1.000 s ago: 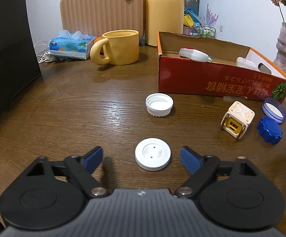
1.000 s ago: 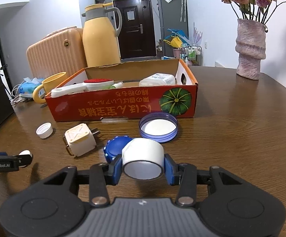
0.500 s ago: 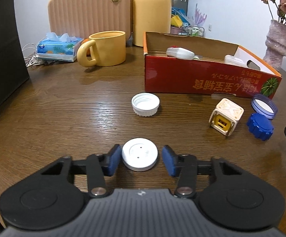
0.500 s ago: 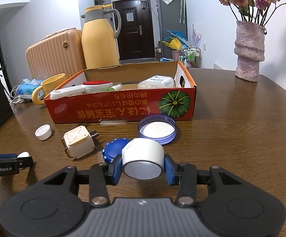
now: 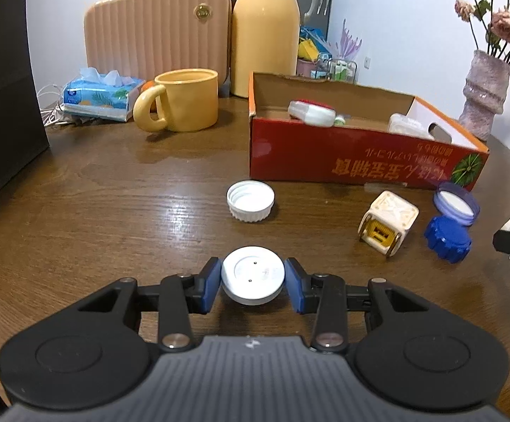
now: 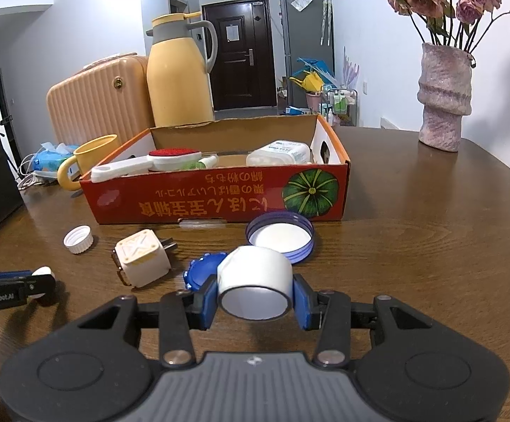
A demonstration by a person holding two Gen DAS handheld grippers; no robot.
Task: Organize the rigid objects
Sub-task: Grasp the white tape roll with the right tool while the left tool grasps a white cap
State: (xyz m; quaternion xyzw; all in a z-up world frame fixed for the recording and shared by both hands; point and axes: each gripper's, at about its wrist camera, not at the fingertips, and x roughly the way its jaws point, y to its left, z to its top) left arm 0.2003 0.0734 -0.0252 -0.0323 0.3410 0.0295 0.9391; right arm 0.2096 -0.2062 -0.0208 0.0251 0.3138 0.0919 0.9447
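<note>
My left gripper (image 5: 253,283) is shut on a flat white round lid (image 5: 253,274) and holds it just above the wooden table. My right gripper (image 6: 255,290) is shut on a white cylindrical jar (image 6: 255,281), held above the table in front of the red cardboard box (image 6: 219,200). The box (image 5: 360,161) holds a red-and-white brush (image 6: 156,161) and a white container (image 6: 279,153). On the table lie a white ribbed cap (image 5: 250,200), a cream plug adapter (image 5: 388,221), a dark blue cap (image 5: 448,239) and a blue-rimmed lid (image 5: 455,202).
A yellow mug (image 5: 181,105), a tissue pack (image 5: 100,96), a yellow thermos (image 5: 265,31) and a beige case (image 5: 156,31) stand at the back left. A pink vase with flowers (image 6: 443,98) stands at the back right. A dark panel (image 5: 1,88) lines the left side.
My left gripper closed from wide open onto the flat white lid and lifted it a little. My right gripper kept hold of the white jar and rose slightly.
</note>
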